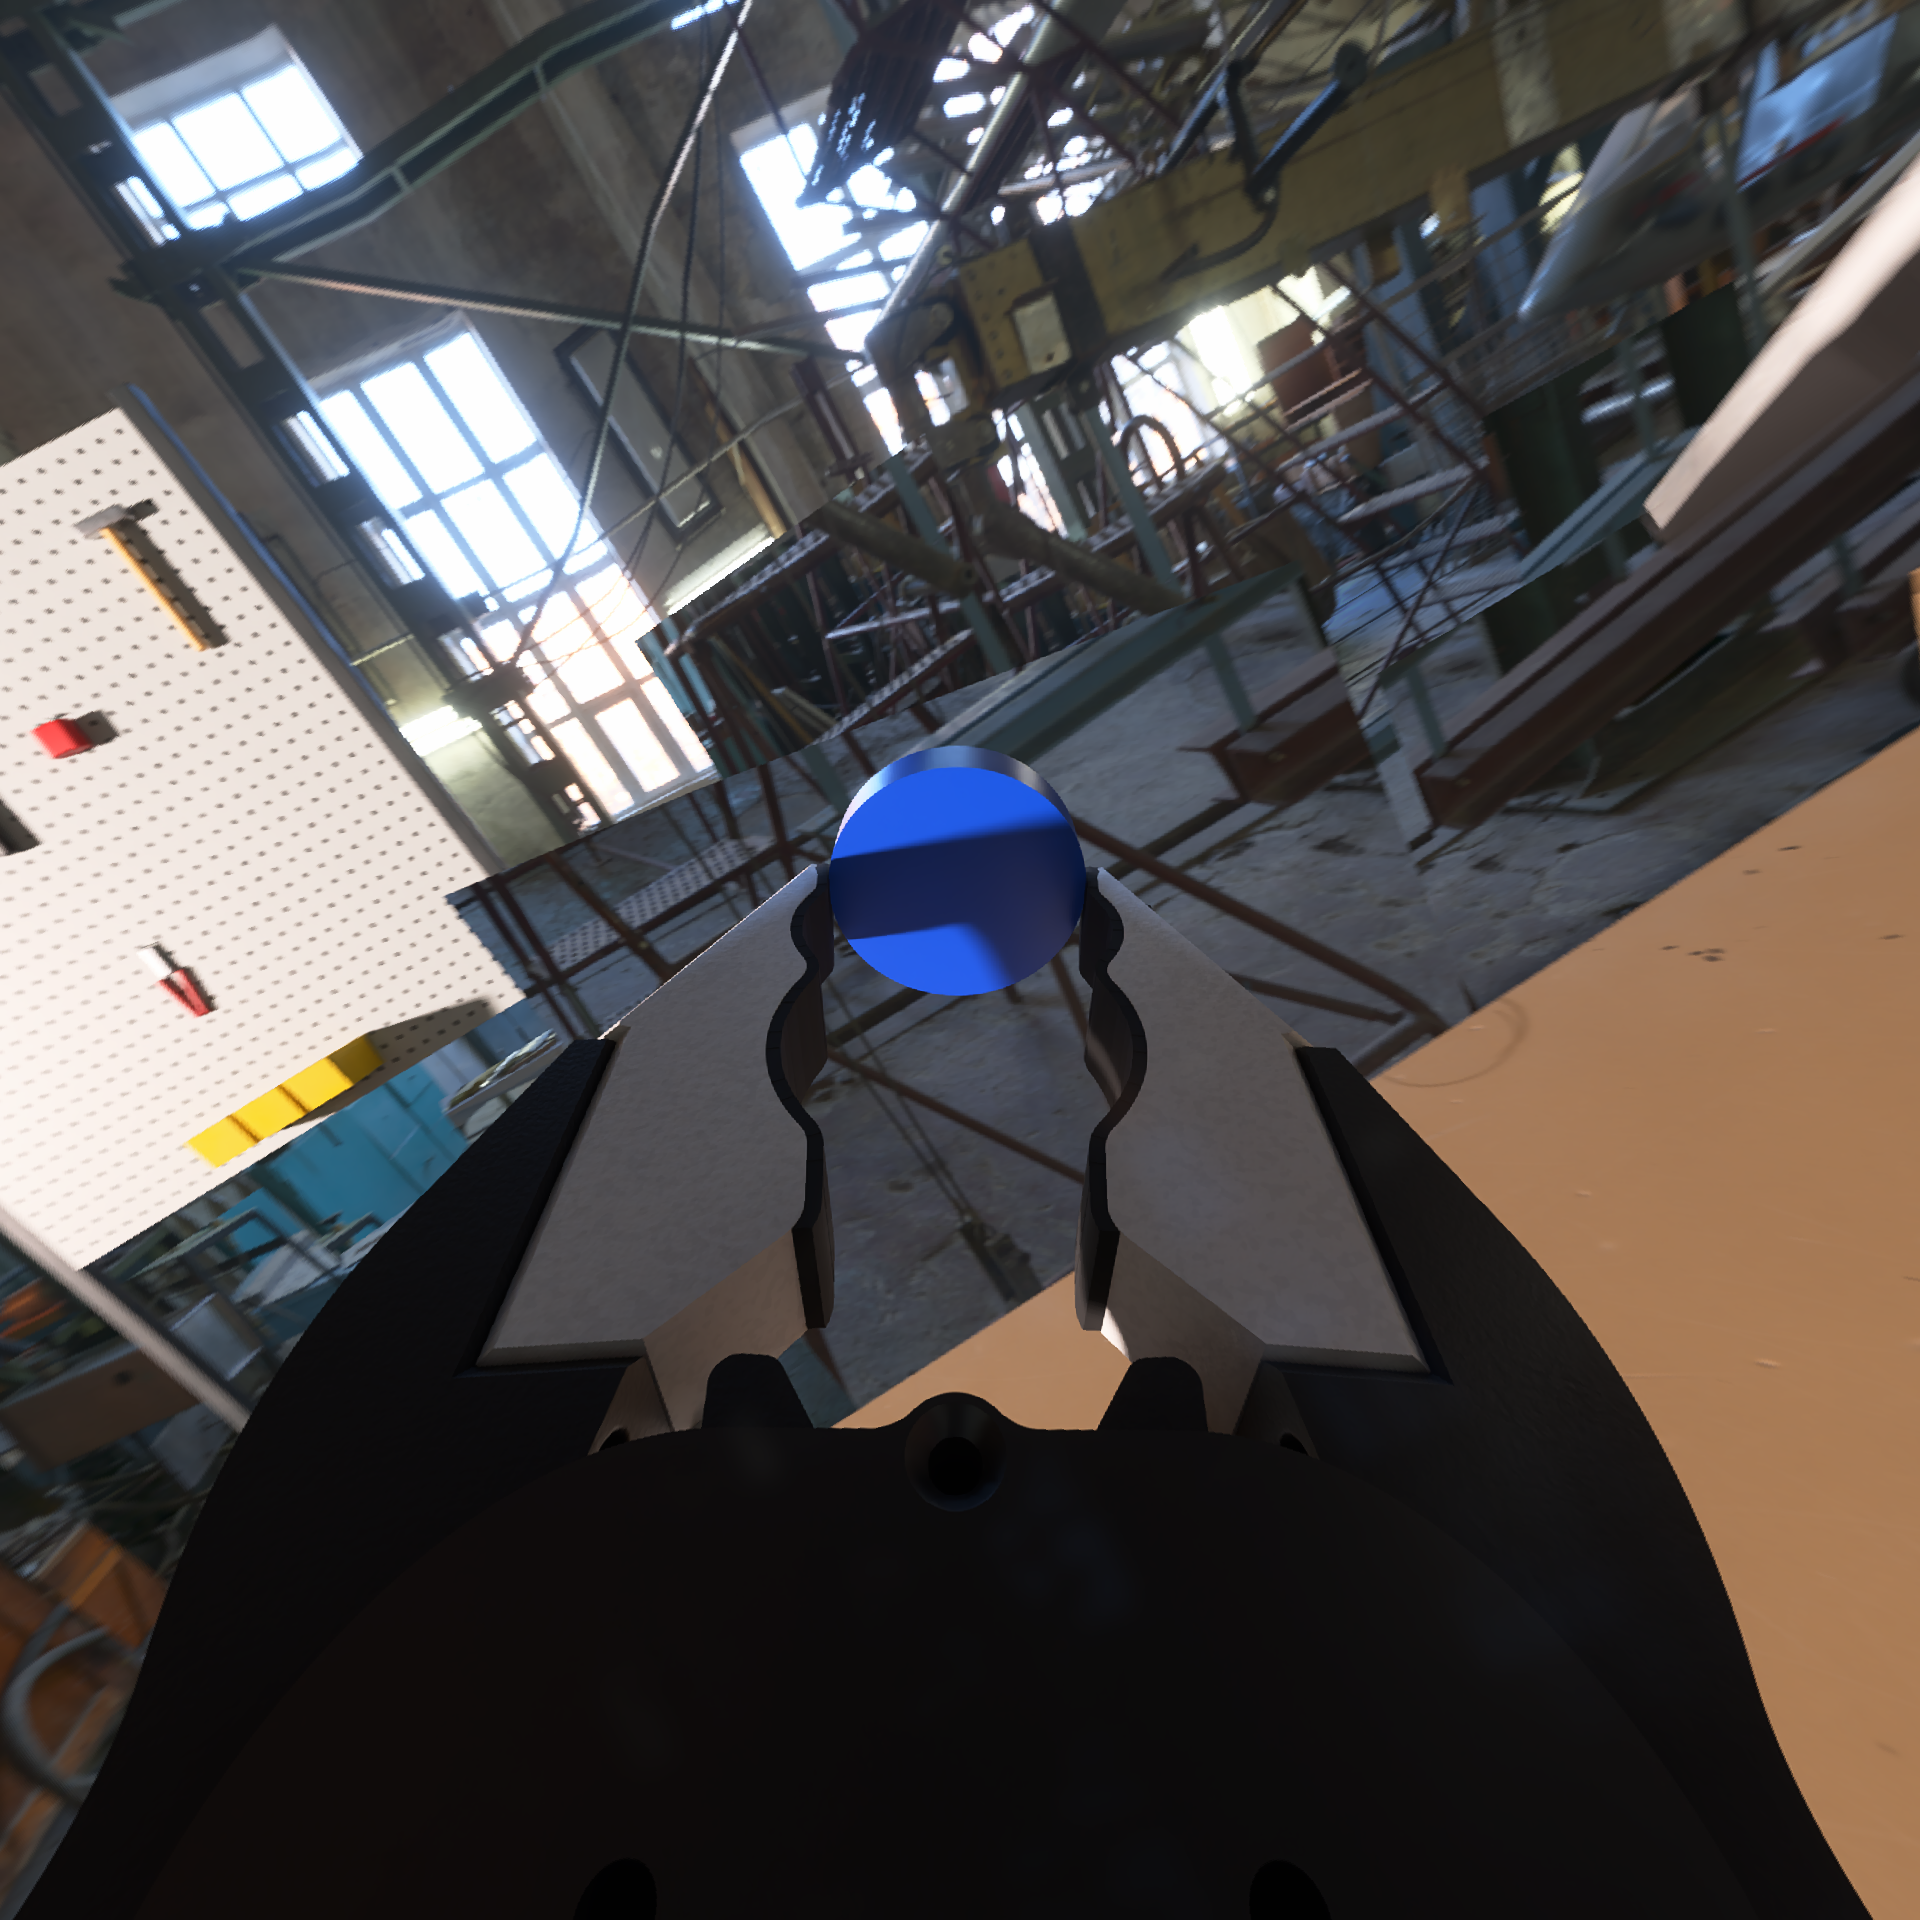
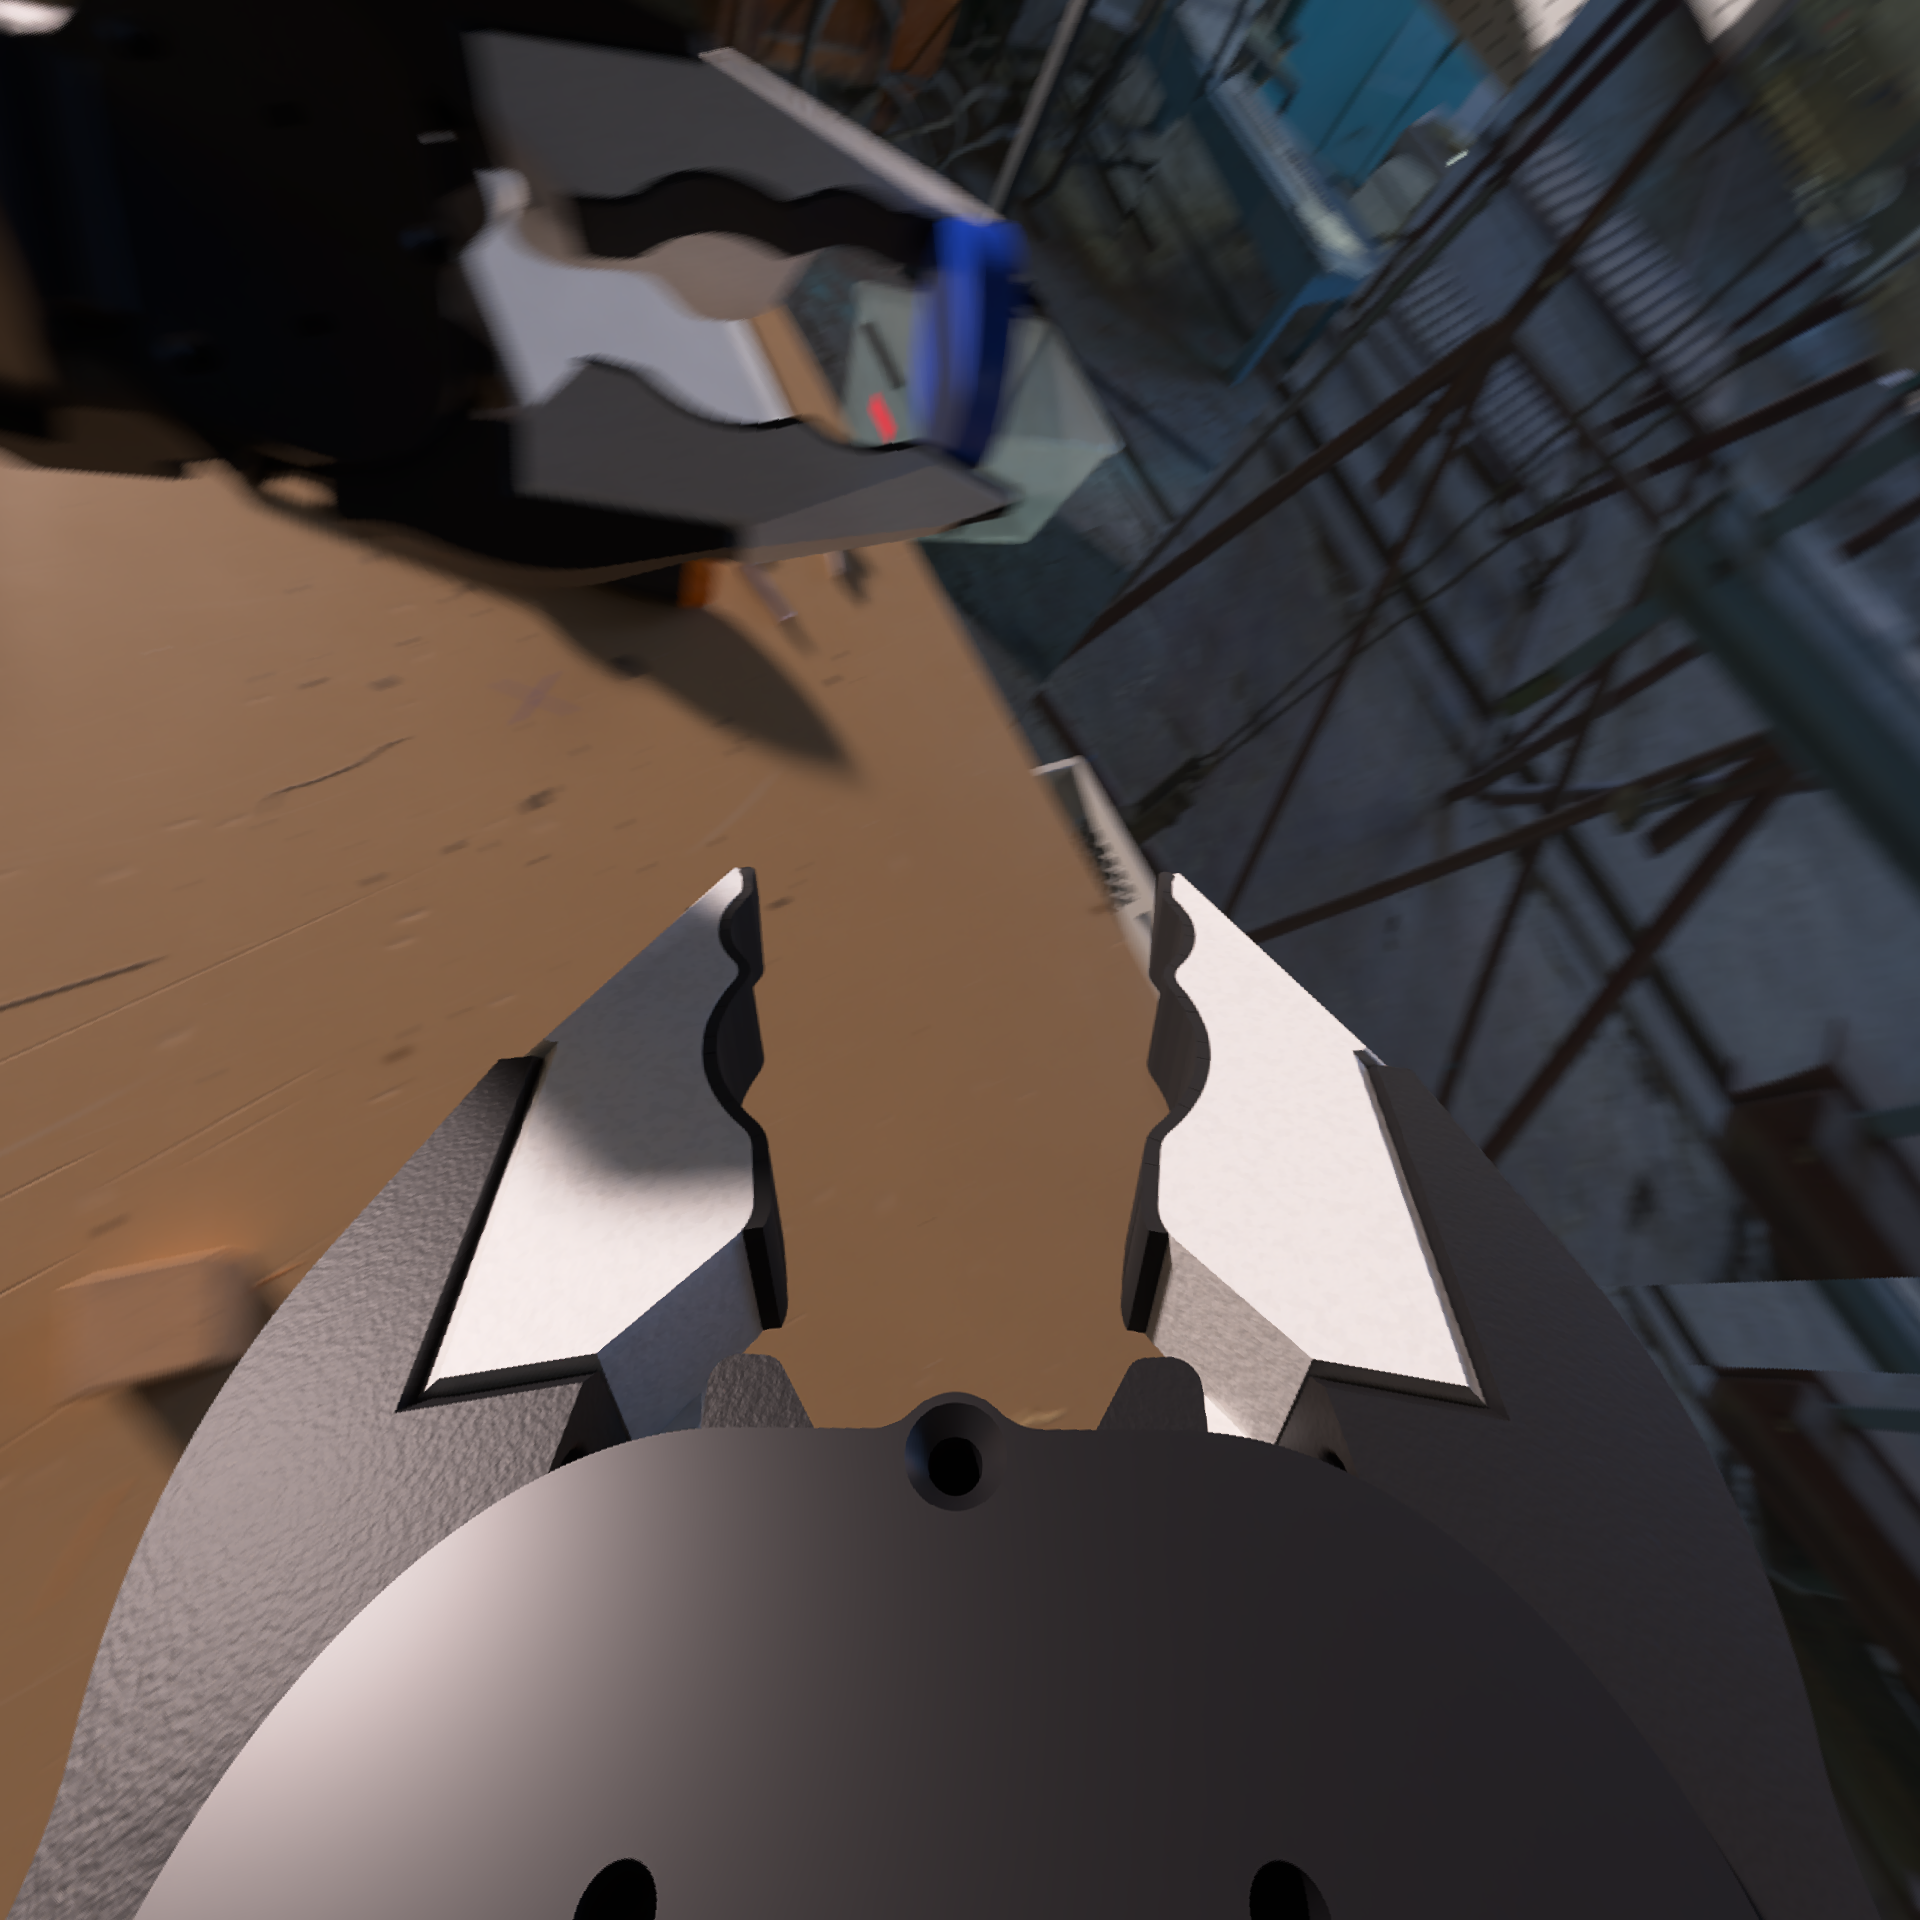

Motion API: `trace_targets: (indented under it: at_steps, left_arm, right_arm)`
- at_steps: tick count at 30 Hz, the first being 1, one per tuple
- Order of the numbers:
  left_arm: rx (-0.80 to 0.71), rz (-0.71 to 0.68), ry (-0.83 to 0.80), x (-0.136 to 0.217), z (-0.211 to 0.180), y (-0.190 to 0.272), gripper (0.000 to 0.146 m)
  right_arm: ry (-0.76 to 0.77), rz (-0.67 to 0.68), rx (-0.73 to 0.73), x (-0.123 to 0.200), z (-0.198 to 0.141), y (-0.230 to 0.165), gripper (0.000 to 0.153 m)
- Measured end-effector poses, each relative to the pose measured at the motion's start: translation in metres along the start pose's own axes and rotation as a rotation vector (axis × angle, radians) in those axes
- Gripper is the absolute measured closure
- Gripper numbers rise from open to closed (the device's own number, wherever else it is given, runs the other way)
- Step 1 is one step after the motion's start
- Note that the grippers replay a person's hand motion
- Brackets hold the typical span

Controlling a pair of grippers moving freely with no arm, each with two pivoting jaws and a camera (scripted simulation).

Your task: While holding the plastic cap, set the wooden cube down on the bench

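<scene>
My left gripper (image 1: pixel 957 885) is shut on a round blue plastic cap (image 1: pixel 956 883), pinched between its fingertips and held in the air past the edge of the brown bench (image 1: pixel 1662 1195). The right wrist view shows that gripper (image 2: pixel 961 343) and the cap (image 2: pixel 975 312) at the upper left, above the bench (image 2: pixel 416 831). My right gripper (image 2: pixel 956 883) is open and empty, low over the bench near its edge. A blurred wooden cube (image 2: pixel 145 1325) rests on the bench to the left of my right gripper, apart from its fingers.
A white pegboard (image 1: pixel 239 831) with red and yellow pieces on it stands to the left. The bench edge (image 2: pixel 997 686) runs diagonally, with the floor and metal scaffolding beyond it. A small orange item (image 2: pixel 698 582) lies under the left gripper.
</scene>
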State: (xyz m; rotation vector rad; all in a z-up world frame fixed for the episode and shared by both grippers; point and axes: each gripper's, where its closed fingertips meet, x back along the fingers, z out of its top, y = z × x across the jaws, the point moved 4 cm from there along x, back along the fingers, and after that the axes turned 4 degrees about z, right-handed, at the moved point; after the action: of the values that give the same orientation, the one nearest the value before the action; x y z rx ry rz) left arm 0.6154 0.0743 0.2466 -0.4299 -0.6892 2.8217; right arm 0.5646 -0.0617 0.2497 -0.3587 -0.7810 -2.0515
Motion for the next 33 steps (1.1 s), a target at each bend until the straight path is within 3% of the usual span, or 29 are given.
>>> trace_targets:
  at_steps: [3, 7, 12, 24, 33]
  left_arm:
    - [-0.04, 0.055, -0.035, -0.012, -0.009, -0.015, 0.099]
    - [-0.011, 0.049, -0.097, -0.02, -0.028, -0.018, 0.099]
    - [0.012, 0.076, -0.071, -0.018, -0.031, -0.017, 0.099]
    - [-0.024, 0.123, -0.024, -0.014, -0.035, -0.014, 0.099]
    - [-0.023, 0.128, -0.016, -0.014, -0.035, -0.014, 0.099]
  right_arm:
    - [0.043, -0.129, 0.03, -0.015, 0.023, 0.065, 0.059]
    - [0.094, -0.229, 0.007, -0.033, 0.042, 0.14, 0.047]
    - [0.115, -0.227, -0.046, -0.054, 0.041, 0.198, 0.039]
    - [0.116, -0.094, -0.101, -0.083, 0.02, 0.214, 0.033]
    - [0.097, -0.107, -0.075, -0.077, 0.02, 0.217, 0.046]
